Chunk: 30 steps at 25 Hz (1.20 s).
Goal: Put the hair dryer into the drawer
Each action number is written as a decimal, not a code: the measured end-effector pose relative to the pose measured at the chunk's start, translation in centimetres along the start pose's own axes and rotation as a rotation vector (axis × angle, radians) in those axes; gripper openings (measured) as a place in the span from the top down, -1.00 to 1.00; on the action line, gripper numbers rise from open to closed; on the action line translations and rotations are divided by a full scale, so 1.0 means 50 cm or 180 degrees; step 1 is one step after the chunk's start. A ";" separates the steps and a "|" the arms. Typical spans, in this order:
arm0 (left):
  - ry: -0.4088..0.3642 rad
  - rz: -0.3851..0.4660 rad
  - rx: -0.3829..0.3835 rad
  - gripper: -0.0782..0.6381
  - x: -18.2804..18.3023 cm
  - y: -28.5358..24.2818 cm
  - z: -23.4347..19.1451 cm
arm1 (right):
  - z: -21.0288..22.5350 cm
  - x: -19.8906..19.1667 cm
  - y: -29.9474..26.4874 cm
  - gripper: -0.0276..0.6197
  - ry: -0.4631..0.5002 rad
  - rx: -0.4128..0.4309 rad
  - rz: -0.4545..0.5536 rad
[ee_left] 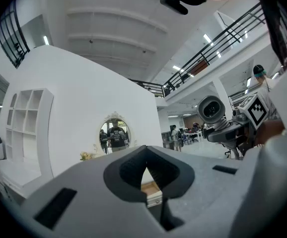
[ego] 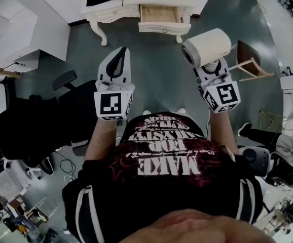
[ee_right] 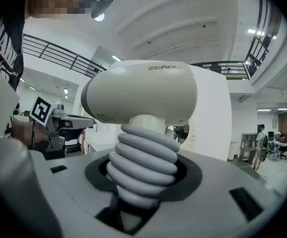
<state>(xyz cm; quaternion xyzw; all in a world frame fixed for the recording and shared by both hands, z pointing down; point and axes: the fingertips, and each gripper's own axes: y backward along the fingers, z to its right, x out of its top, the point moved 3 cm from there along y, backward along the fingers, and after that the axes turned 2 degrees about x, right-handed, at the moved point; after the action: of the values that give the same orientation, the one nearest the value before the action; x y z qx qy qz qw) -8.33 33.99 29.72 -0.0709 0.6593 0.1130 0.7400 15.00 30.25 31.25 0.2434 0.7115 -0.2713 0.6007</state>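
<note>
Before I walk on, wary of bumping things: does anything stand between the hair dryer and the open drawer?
Nothing visible: bare floor lies between the hair dryer and the open drawer; a wooden chair stands off right.

Your arms reach out ahead of your chest, the left forearm (ego: 100, 135) and the right forearm (ego: 222, 130) bare, roughly side by side and well apart. Each ends in a gripper held level and pointing away from you. Your left gripper (ego: 120, 54) (ee_left: 146, 157) has its jaws together with nothing between them, its marker cube (ego: 111, 104) nearest you. Your right gripper (ego: 211, 65) (ee_right: 143, 182) sits a little farther out than the left, its jaws clamped on the ribbed handle of the hair dryer (ego: 207, 45) (ee_right: 138, 98), which stands up above them.
</note>
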 end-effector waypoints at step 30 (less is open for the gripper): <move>0.0051 -0.0005 -0.0033 0.78 -0.024 0.047 -0.009 | -0.043 -0.003 0.041 0.33 -0.0306 -0.0003 -0.0054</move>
<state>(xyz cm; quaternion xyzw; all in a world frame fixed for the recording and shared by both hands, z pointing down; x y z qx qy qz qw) -9.48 36.08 30.94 -0.0762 0.6645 0.1153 0.7344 14.87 33.21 31.51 0.2237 0.6840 -0.2874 0.6321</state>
